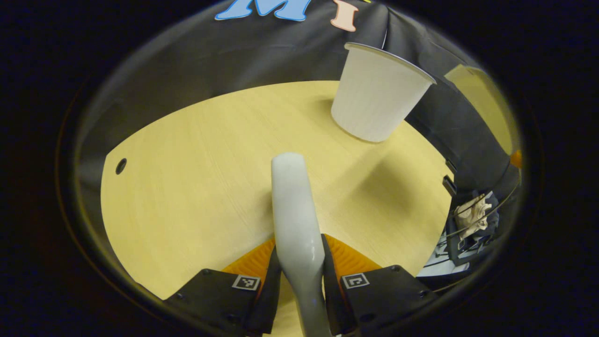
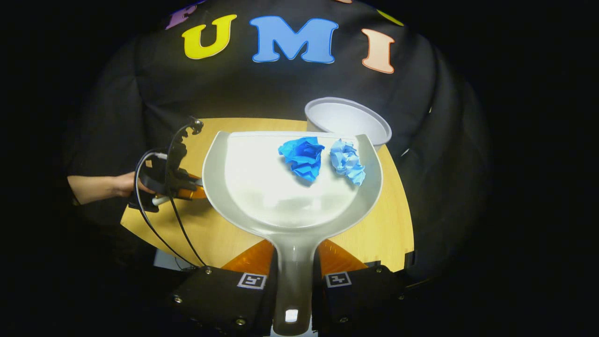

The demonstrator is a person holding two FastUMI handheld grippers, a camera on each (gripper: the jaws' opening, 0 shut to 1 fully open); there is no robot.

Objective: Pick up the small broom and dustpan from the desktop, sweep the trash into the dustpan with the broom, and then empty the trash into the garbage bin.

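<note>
In the right gripper view the dustpan (image 2: 290,187) fills mid-frame, its handle clenched by the right gripper (image 2: 295,281); two blue paper wads (image 2: 303,158) lie inside, hiding part of the bin (image 2: 348,119) rim. The left gripper (image 1: 299,276) grasps the broom handle (image 1: 294,210), bristles cut off, over the counter (image 1: 187,187).

I see the pale grey dustpan (image 2: 290,187), handle toward me, carrying two crumpled blue paper wads (image 2: 303,157) near its front lip, before the upright white garbage bin (image 2: 348,120) on the wooden desktop (image 1: 196,187), and the broom's grey handle (image 1: 295,215).
</note>
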